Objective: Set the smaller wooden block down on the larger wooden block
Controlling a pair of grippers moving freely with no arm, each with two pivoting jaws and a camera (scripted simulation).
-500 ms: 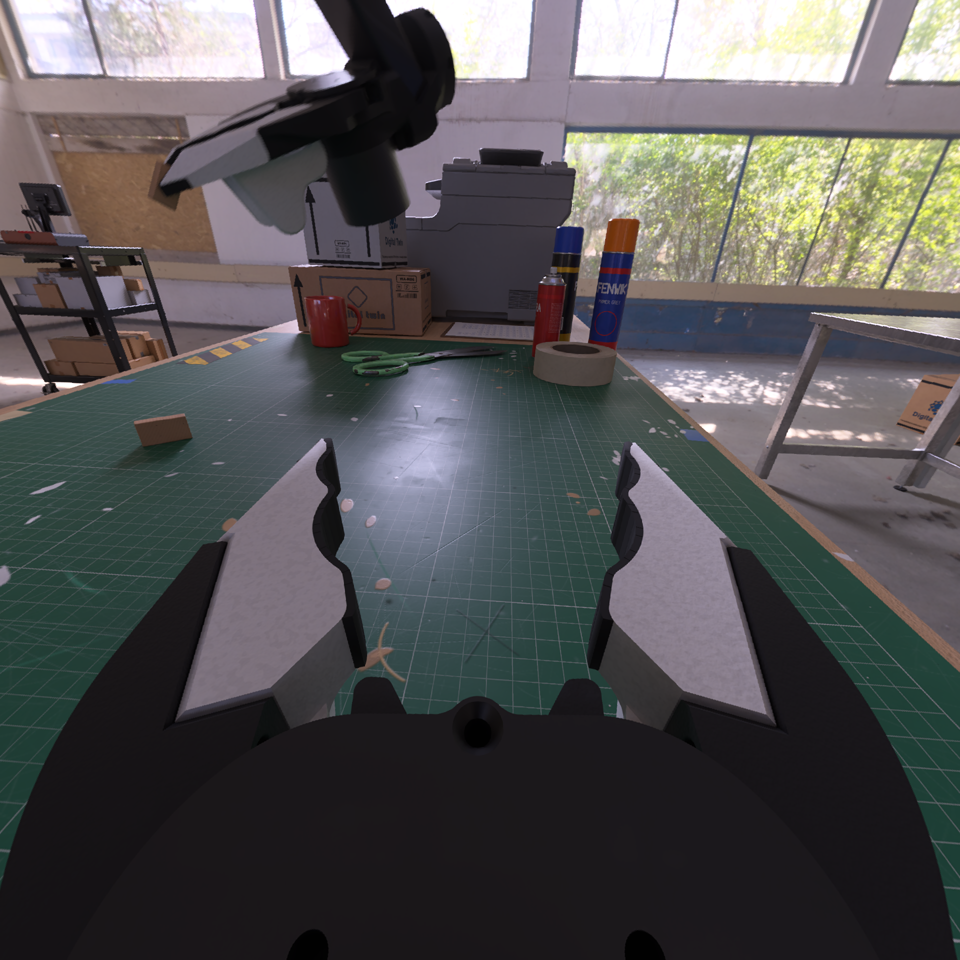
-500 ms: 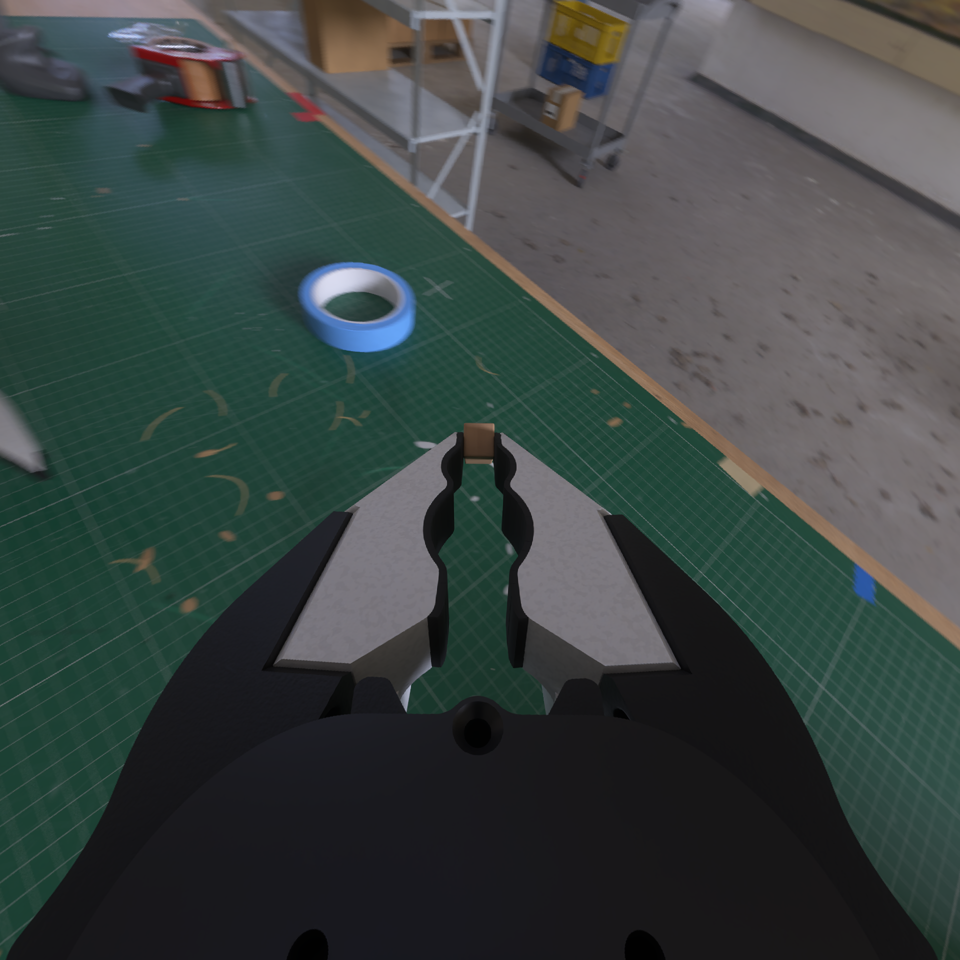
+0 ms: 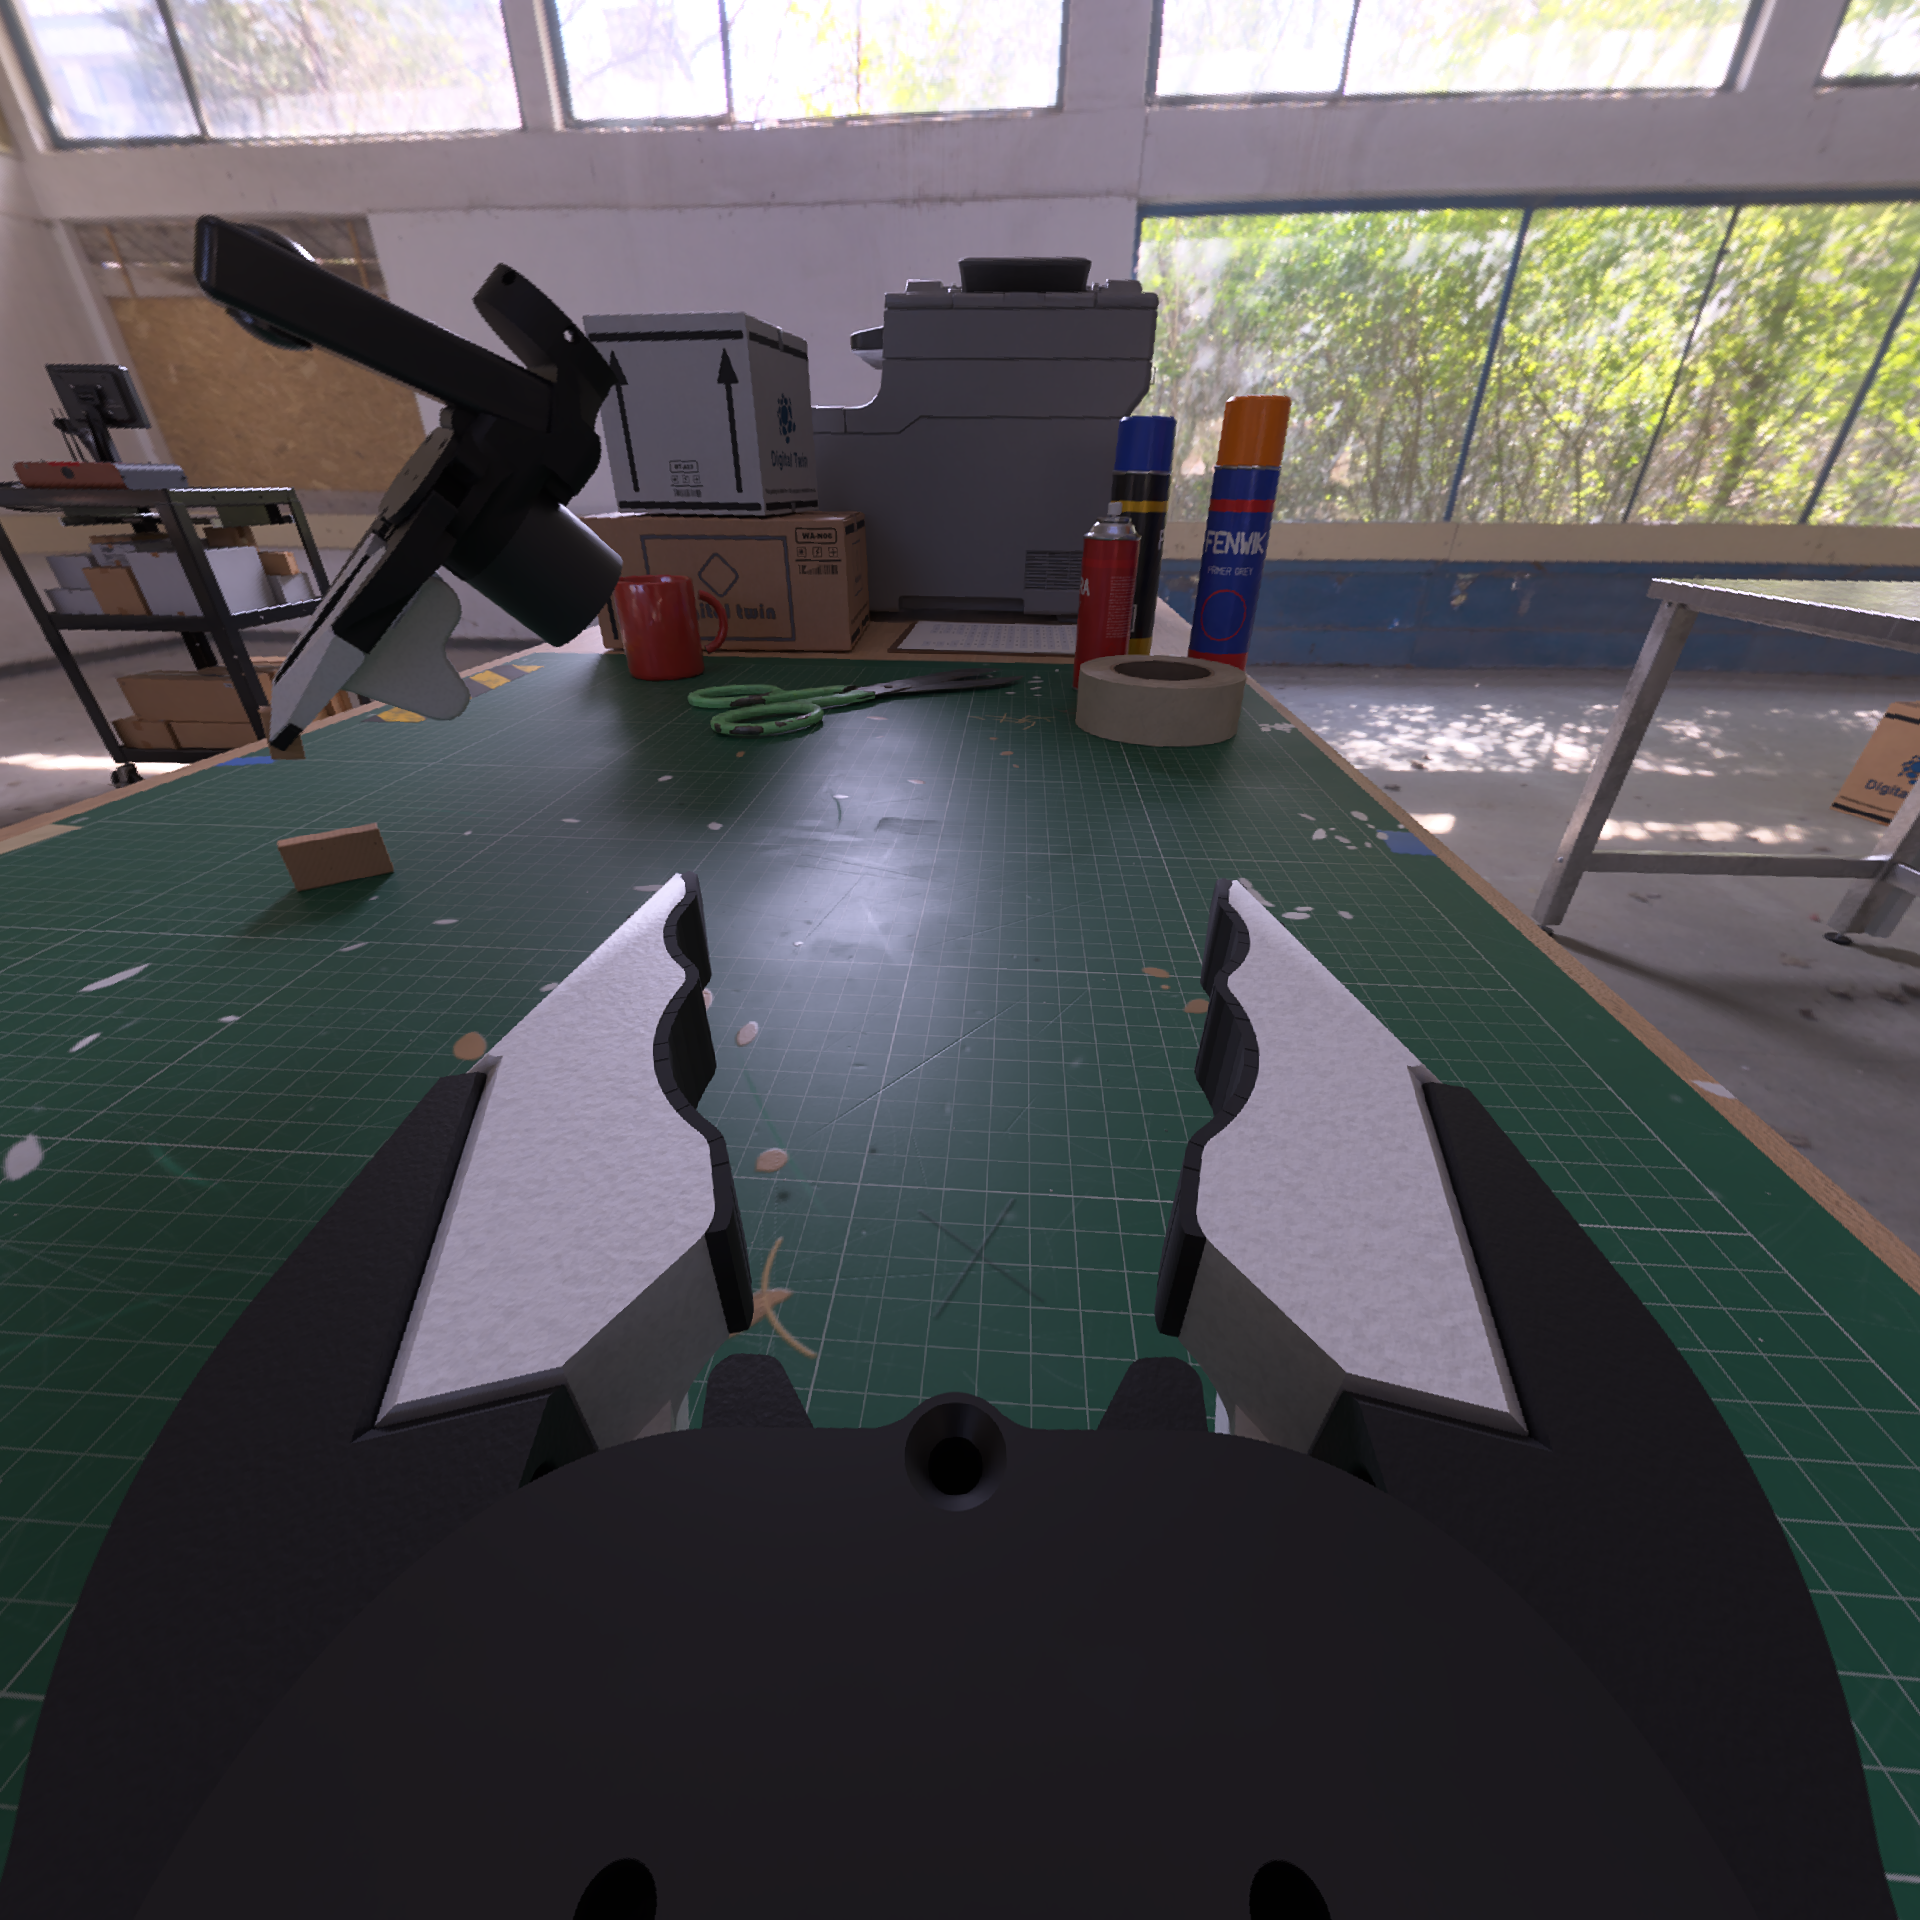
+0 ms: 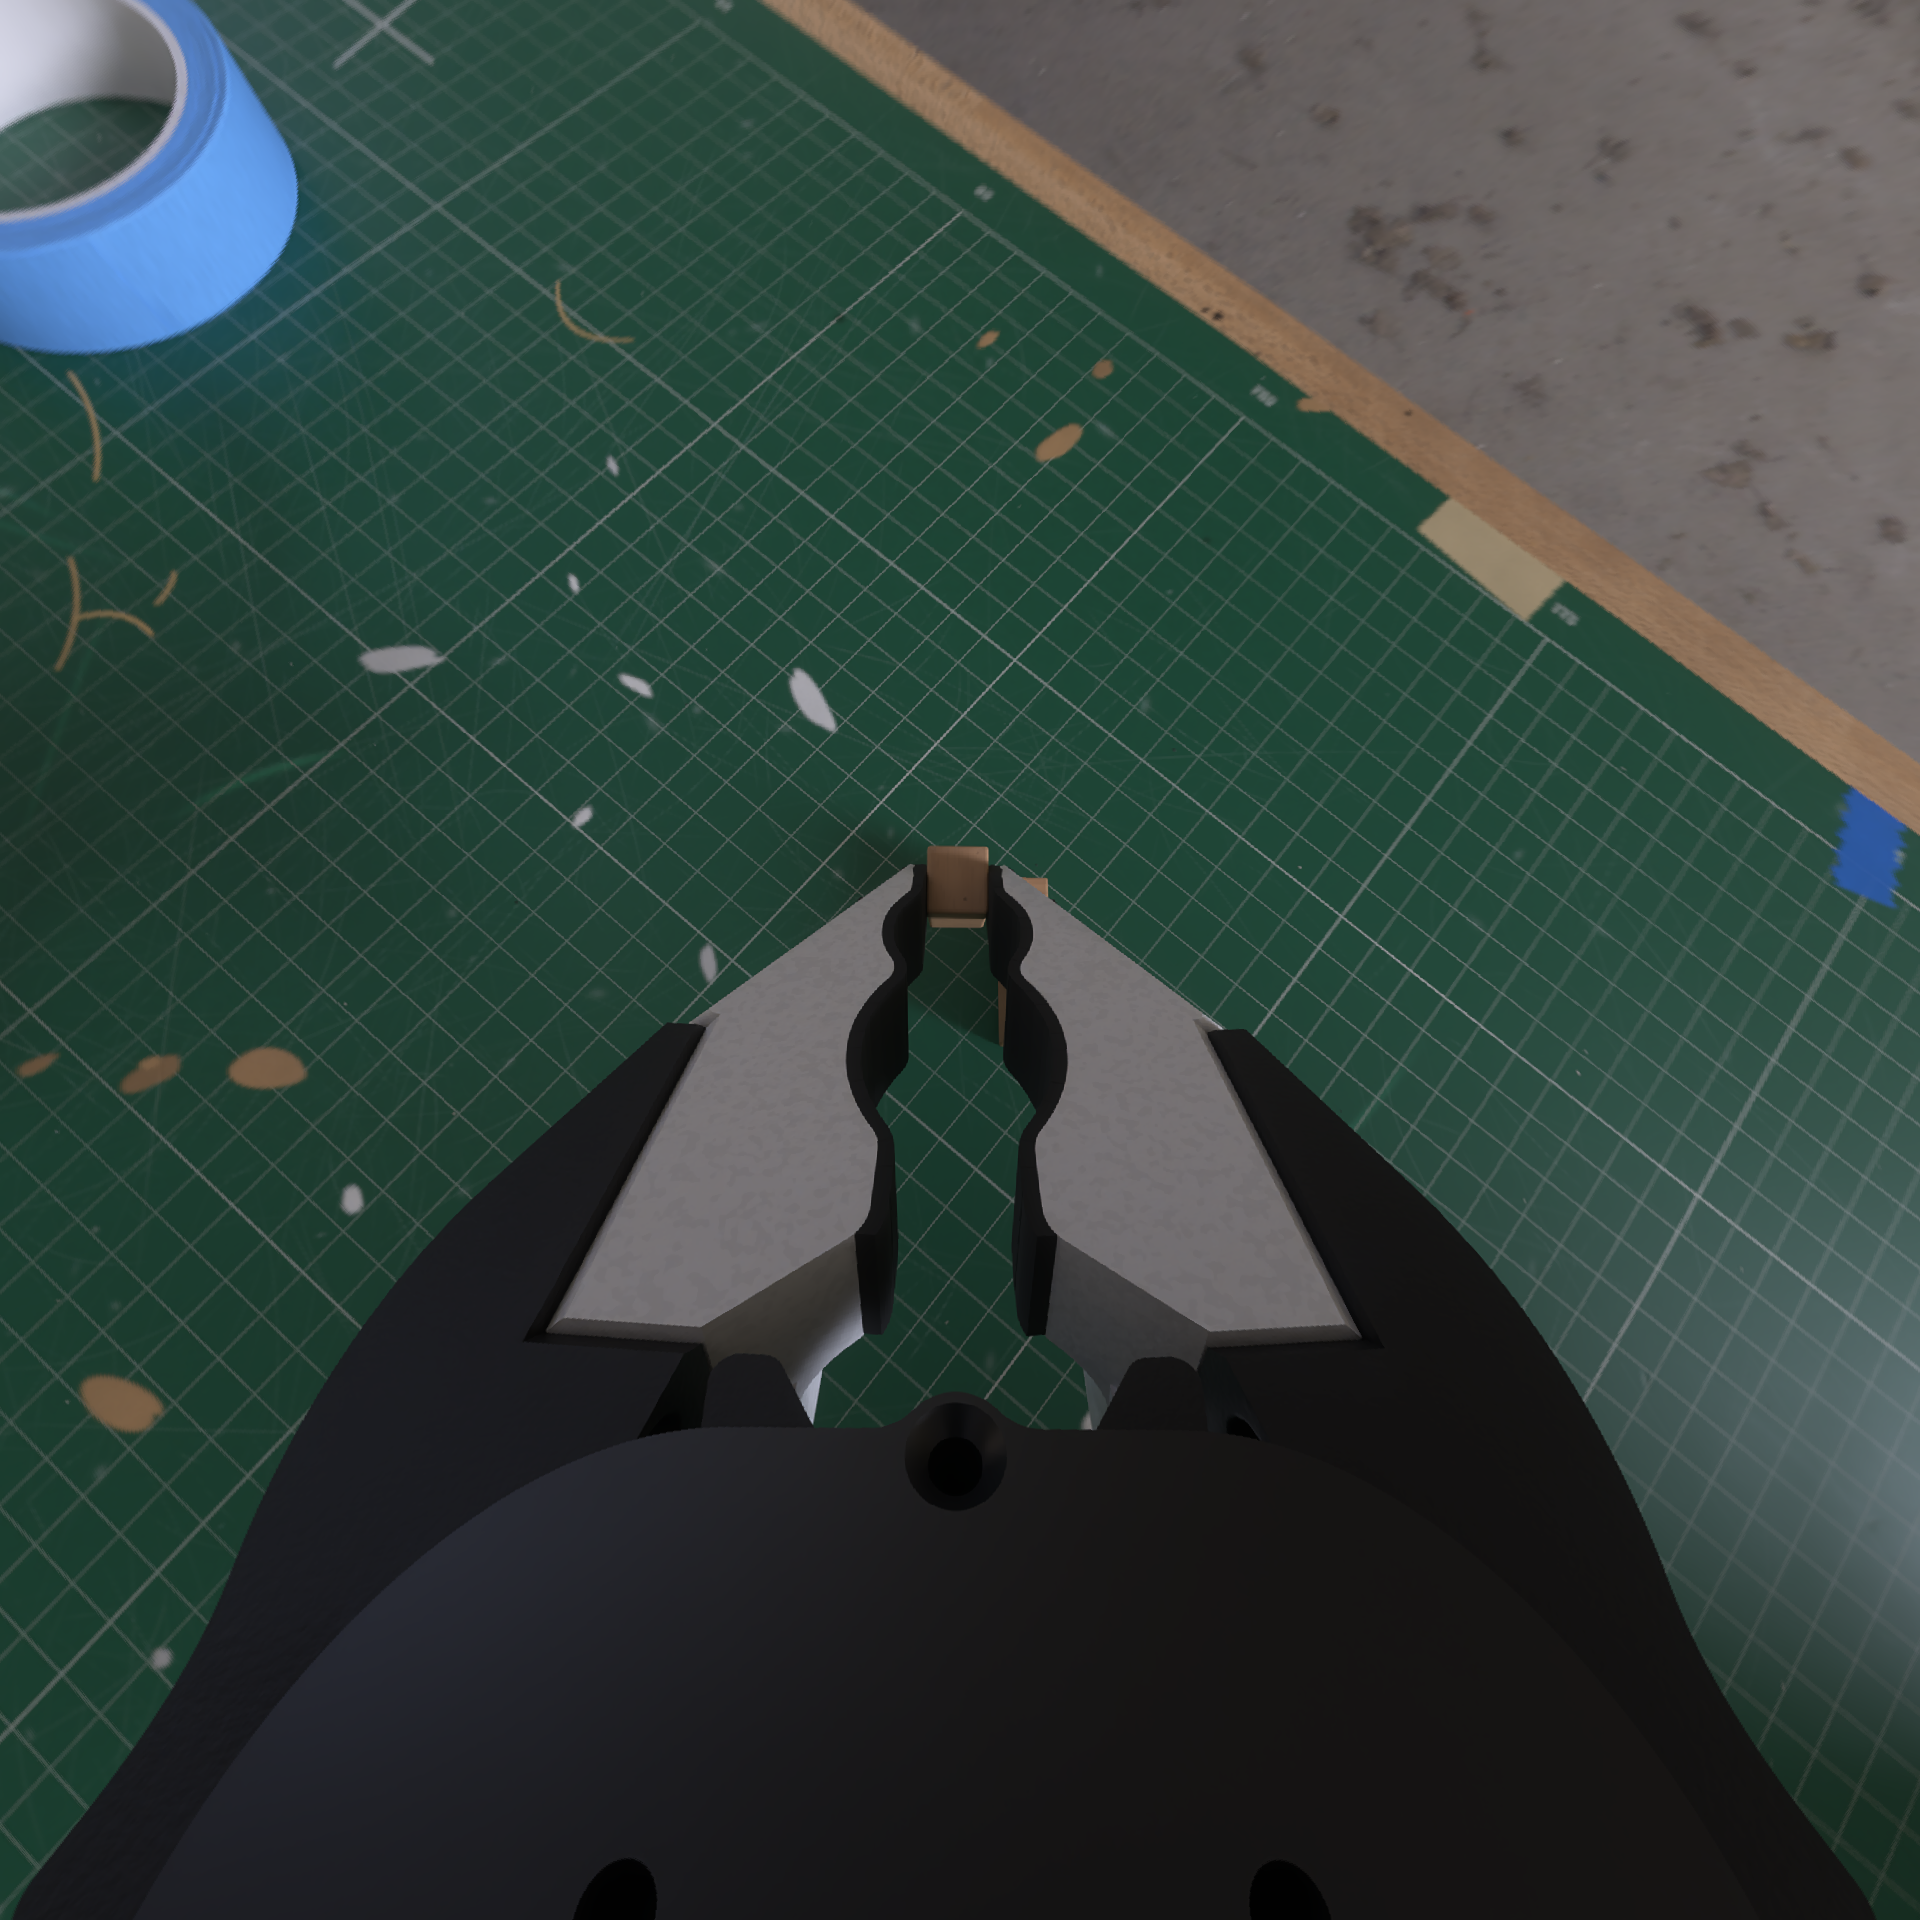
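The larger wooden block [image 3: 335, 854] lies flat on the green mat [image 3: 935, 1039], far left in the left wrist view. My right gripper [image 3: 286, 732] hangs above and just behind it, tilted steeply down, shut on the smaller wooden block [image 3: 289, 744]. In the right wrist view the right gripper [image 4: 957, 873] pinches the smaller block [image 4: 956, 896] at its fingertips. A sliver of the larger block [image 4: 1037, 888] shows behind the right finger; the rest is hidden. My left gripper [image 3: 956, 914] is open and empty, low over the mat's middle.
A red mug [image 3: 657, 627], green scissors [image 3: 790, 707], a beige tape roll [image 3: 1158, 698], spray cans [image 3: 1236, 530], boxes [image 3: 727, 582] and a printer [image 3: 997, 447] stand at the far end. A blue tape roll [image 4: 135, 208] lies nearby. The wooden table edge [image 4: 1351, 395] runs close by.
My right gripper has come down and tipped steeply toward the mat with the smaller block, now close above the larger block. The left gripper has not moved.
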